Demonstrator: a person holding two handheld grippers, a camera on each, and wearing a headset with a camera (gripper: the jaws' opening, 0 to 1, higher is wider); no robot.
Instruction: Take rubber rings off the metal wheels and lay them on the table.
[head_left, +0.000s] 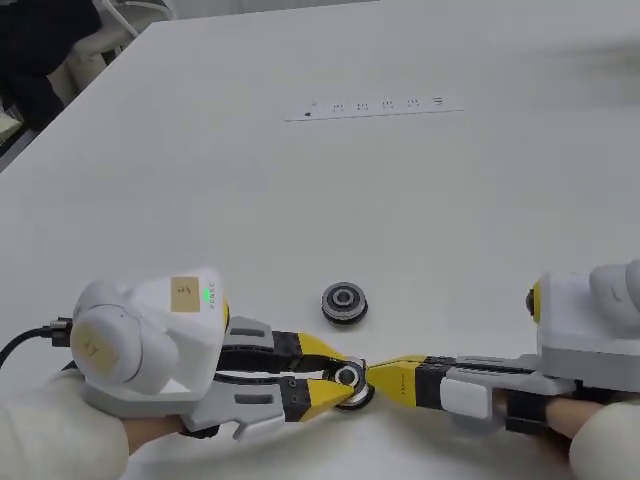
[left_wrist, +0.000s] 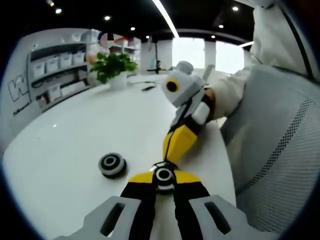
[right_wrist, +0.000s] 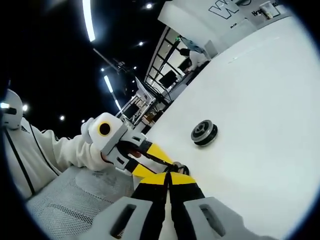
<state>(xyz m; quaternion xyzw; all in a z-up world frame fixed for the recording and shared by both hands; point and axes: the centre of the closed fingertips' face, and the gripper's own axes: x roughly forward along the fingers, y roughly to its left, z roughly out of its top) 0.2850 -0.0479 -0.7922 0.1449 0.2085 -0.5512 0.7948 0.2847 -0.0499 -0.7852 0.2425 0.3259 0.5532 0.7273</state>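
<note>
- Head view: the left gripper (head_left: 336, 381) comes in from 8 o'clock. Its yellow jaws are clamped on a metal wheel (head_left: 348, 376) low at 6 o'clock on the white table (head_left: 300, 200). The right gripper (head_left: 378, 378) reaches in from 4 o'clock with its jaws pressed together, tips touching the right side of that metal wheel. A second wheel (head_left: 344, 303) lies flat just beyond, at 12 o'clock of the clamped one and apart from it. A white strip (head_left: 375, 107) lies far off toward 12.
- Left gripper view: its own jaws pinch the metal wheel at 6 o'clock. The right gripper's yellow tip meets it from 12. The second wheel sits near, at 9 o'clock. A potted plant (left_wrist: 114, 66) stands far off at 11.
- Right gripper view: its own jaws lie pressed together, with the metal wheel just past their tips. I cannot tell whether they nip its rubber ring. The left gripper is at 9 o'clock and the second wheel at 2.
</note>
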